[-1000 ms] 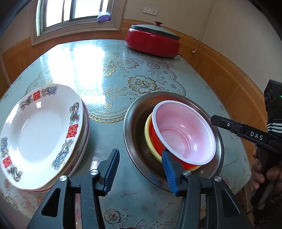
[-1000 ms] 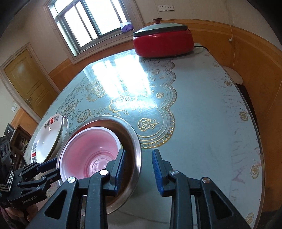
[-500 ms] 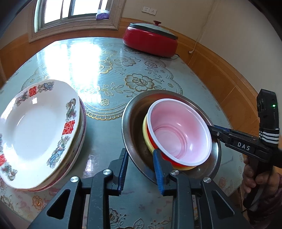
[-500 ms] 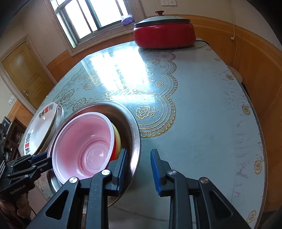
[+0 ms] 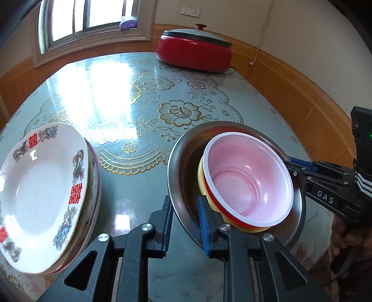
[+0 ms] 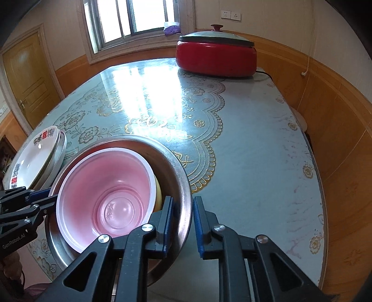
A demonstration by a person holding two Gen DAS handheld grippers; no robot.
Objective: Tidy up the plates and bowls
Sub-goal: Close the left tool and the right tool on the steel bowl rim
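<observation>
Both my tongs clamp the steel basin's rim

My left gripper (image 5: pixel 184 224) and right gripper (image 6: pixel 182 223), jaws just closing, pinch the steel basin (image 6: pixel 183 181) holding nested bowls (image 5: pixel 248 185), seemingly tilted, beside stacked plates (image 5: pixel 44 197).

A: Table (image 5: pixel 144 93) layout, left wrist view — stack of plates (image 5: pixel 41 192) at the near left, metal basin (image 5: pixel 183 148) at the near right, well apart from the stack.

B: Inside the basin?

A: Nested bowls (image 5: pixel 248 183), one in another, leaning toward the basin's right wall.

B: Grippers?

A: Left gripper (image 5: pixel 184 223) straddles the basin's near rim — one finger outside, one inside. Right gripper (image 6: pixel 181 220) straddles the opposite rim, coming in from the right.

B: Far end?

A: Lidded cooker (image 5: pixel 194 51) at the far right corner, beside the wall; window (image 5: pixel 93 16) behind the table, to its left.
</observation>
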